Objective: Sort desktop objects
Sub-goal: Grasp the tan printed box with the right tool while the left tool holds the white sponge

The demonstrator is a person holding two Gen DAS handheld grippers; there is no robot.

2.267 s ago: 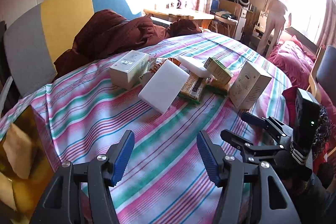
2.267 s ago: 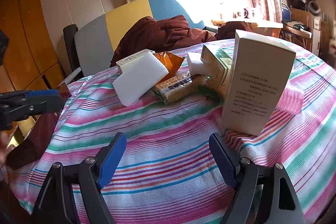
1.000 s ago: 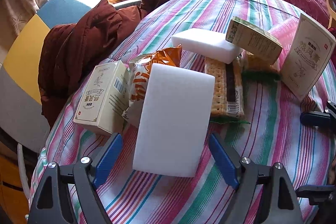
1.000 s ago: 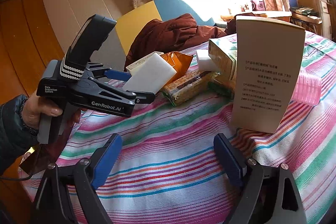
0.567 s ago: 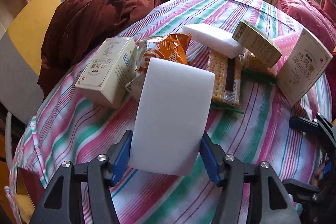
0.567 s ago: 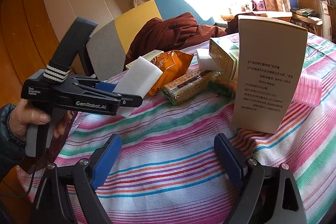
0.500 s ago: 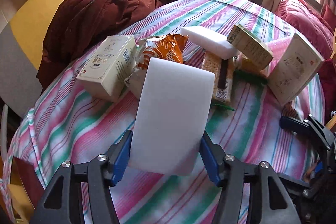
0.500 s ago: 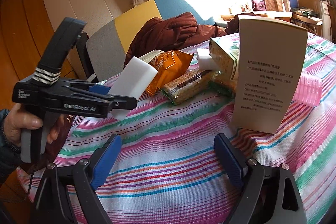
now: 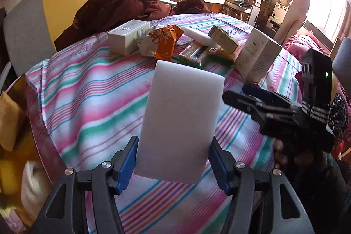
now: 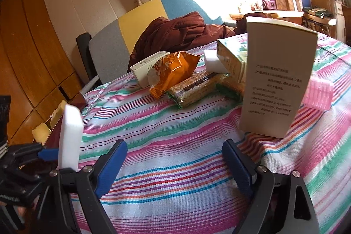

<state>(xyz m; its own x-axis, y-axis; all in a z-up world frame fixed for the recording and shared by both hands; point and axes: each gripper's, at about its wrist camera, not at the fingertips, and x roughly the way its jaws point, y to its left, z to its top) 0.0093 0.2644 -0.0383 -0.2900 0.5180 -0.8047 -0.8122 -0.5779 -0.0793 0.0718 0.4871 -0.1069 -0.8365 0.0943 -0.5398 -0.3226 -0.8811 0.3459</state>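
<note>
The left gripper point(image 9: 173, 165) is holding a white foam block point(image 9: 181, 122) clamped between its fingers above the striped desk point(image 9: 87, 93). The right gripper point(image 10: 175, 166) is hovering with fingers spread, empty, near an upright box point(image 10: 276, 80).

Round worktop point(image 10: 175, 170) under a striped cloth. Clustered at the far side: cream box point(image 9: 128, 35), orange snack bag point(image 9: 163, 41), cracker pack point(image 9: 194, 54), white sponge block point(image 9: 197, 36), green box point(image 9: 222, 38). Tall white box point(image 10: 274, 84) stands upright, pink item point(image 10: 319, 92) just behind it.

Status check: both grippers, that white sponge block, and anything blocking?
Left gripper shut on white sponge block, lifted off striped tablecloth. Right gripper open, empty. Nothing in the way.
</note>
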